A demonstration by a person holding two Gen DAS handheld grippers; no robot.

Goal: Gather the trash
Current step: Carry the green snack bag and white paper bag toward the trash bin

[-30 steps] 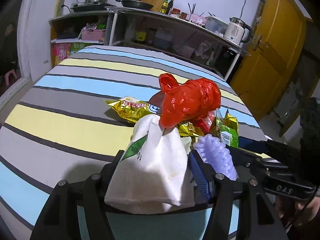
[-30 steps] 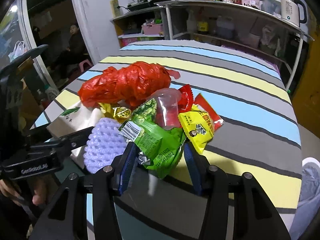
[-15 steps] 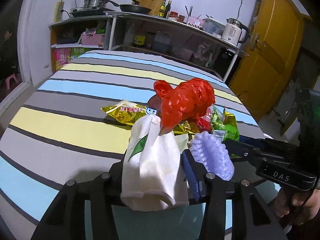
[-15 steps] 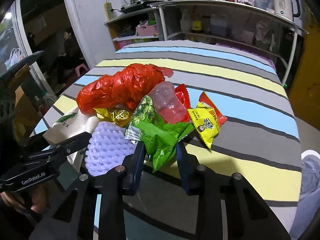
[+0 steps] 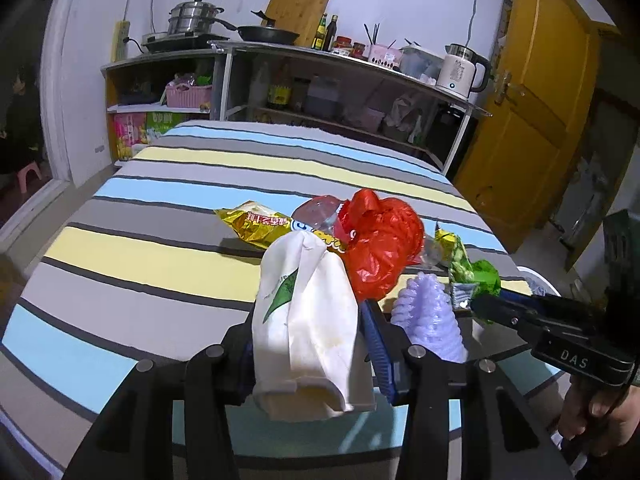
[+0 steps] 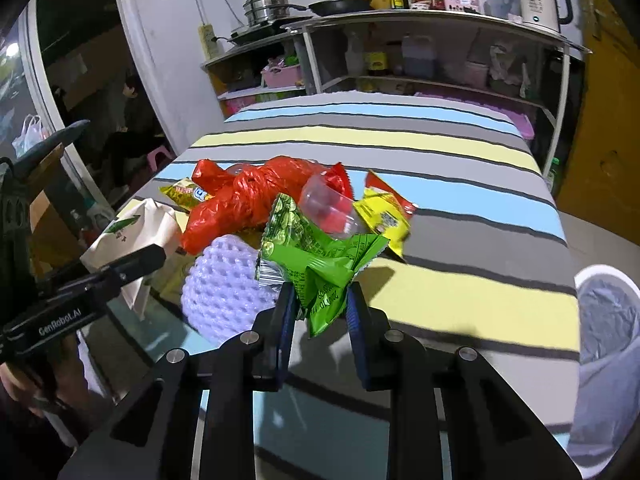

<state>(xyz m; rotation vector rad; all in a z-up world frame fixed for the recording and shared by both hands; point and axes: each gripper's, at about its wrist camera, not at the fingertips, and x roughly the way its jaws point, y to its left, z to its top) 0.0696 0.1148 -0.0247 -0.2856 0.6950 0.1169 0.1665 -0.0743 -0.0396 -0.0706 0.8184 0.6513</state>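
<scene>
Left wrist view: the left claw (image 5: 310,344) is closing, pinching the white paper bag (image 5: 304,320) at six o'clock on the striped worktop (image 5: 160,256).

Right wrist view: the right claw (image 6: 320,308) is closing, pinching the green wrapper (image 6: 320,264); the red bag (image 6: 248,200) lies at eleven o'clock.

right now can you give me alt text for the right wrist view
The right hand-held gripper is closing on a green wrapper at the near edge of a trash pile on a striped table. Beside it lie a purple foam net, a red bag and a yellow wrapper.
</scene>
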